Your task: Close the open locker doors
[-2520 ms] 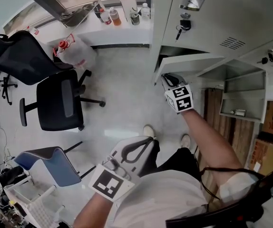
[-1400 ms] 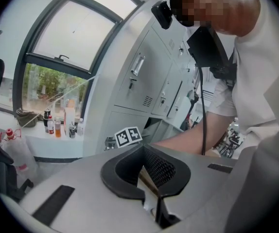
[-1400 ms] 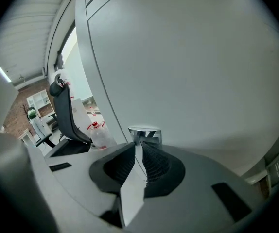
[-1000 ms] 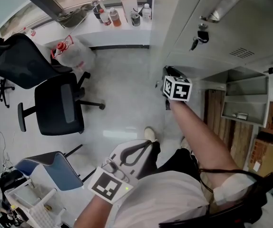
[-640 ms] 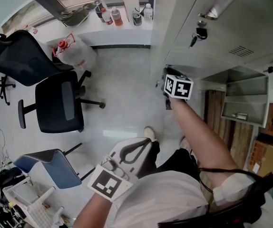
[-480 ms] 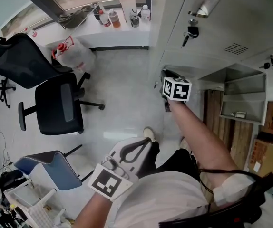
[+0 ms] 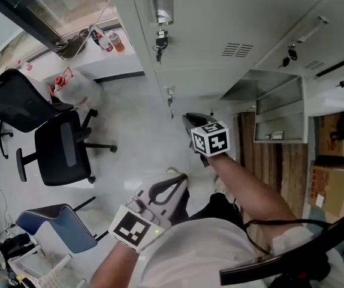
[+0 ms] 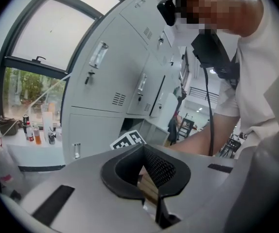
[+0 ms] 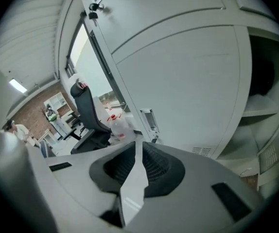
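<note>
Right hand-held gripper (image 9: 135, 147) closed, empty, near locker door (image 9: 188, 81).

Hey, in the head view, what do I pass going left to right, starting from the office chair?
black office chair → right tongs → open locker → cardboard box

A pale grey lower locker door (image 7: 196, 84) with a small latch sits shut; beside it, a locker compartment (image 7: 280, 110) stands open, its shelf showing.
</note>
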`<state>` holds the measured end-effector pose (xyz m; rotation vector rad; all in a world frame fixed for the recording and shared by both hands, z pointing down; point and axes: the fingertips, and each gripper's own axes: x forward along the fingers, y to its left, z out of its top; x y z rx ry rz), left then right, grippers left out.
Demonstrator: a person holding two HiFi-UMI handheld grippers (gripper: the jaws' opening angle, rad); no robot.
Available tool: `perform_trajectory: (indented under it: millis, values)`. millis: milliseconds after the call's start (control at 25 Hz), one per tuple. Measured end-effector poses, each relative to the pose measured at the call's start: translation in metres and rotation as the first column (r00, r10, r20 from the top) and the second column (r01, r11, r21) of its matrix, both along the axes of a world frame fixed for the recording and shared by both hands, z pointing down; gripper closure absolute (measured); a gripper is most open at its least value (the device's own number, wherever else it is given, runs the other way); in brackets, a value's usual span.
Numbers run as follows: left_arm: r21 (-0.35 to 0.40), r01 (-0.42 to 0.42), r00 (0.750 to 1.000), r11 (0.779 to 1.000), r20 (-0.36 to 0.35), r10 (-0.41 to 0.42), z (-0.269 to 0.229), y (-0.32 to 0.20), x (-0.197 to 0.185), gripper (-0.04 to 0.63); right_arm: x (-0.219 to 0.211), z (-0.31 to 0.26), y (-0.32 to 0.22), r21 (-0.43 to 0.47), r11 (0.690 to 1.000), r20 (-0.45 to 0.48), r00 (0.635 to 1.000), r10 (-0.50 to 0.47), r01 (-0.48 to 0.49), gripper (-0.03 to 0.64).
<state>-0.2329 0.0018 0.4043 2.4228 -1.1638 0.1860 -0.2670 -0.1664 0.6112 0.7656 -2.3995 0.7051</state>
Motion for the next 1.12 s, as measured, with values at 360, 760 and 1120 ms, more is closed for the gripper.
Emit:
perform_trajectory:
  millis: [360,760,1120]
  values:
    - [0.02,-0.079,0.997,0.997,0.016,0.079,-0.021,-0.01,0.118,0.584,0.146,-0.045,0.067,0.058,0.989,0.07,0.988,-0.137,0.133,0.574]
    - [0.03,-0.206,0.978,0.978,0.041,0.204,-0.036,-0.016,0.263,0.584,0.334,-0.065,0.079,0.156,0.984,0.054,0.994,-0.1,0.091,0.572]
    - [-0.011,-0.28,0.956,0.96,0.086,0.28,-0.017,-0.02,0.344,0.584,0.445,-0.044,0.06,0.197,0.979,-0.004,0.999,-0.052,0.052,0.572]
